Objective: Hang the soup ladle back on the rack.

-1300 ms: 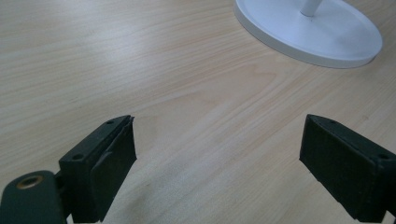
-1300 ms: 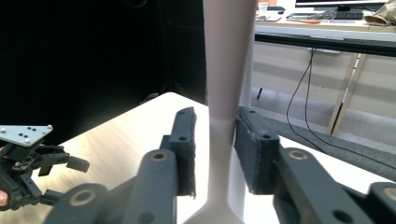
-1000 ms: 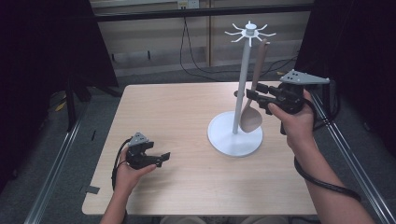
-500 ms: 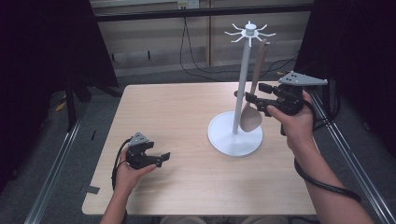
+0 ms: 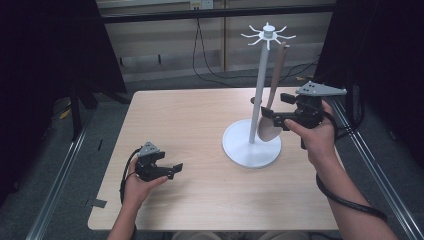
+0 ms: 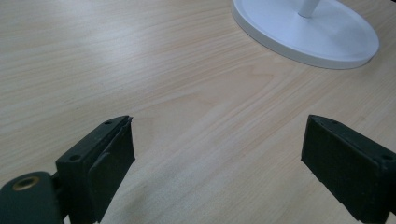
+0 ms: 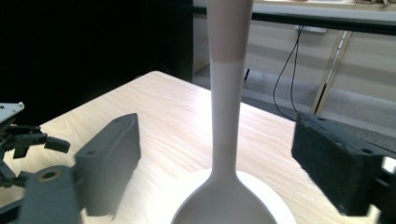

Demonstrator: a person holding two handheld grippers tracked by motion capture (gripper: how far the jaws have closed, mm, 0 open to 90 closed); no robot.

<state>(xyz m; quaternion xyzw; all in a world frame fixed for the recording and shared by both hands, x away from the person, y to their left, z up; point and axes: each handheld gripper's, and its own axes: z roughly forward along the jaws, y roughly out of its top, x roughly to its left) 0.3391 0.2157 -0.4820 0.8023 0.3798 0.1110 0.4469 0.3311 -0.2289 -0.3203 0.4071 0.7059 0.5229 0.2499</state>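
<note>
Presently, at the left of the high view, the left gripper (image 5: 170, 169) rests low over the pale wooden surface (image 5: 190, 120), near its front-left part, held in the person's left hand (image 5: 137, 181). Its jaws stand wide apart with nothing between them; in the left gripper view only bare wood grain lies between the two black pads, and the rim of the white round base (image 6: 306, 35) sits well ahead at upper right.

Moving right: the white stand (image 5: 261, 95) rises upright from its base (image 5: 245, 152) on the right half of the surface, with a ring of short hooks (image 5: 268, 35) at the top. A wooden spoon (image 5: 272, 117) hangs from one hook on the stand's right side, handle up, bowl down, the bowl hanging just above the base.

Farther right, the right gripper (image 5: 272, 117) is held level by the right hand (image 5: 317, 137), pointing left toward the spoon. Its jaws have just been opening and now stand apart. In the right gripper view the spoon (image 7: 225, 140) hangs between the two jaws, clear of both pads, with a visible gap on each side; the handle runs straight up the middle and the bowl lies at the bottom edge. A black cable (image 5: 345, 200) trails from this gripper along the forearm.
</note>
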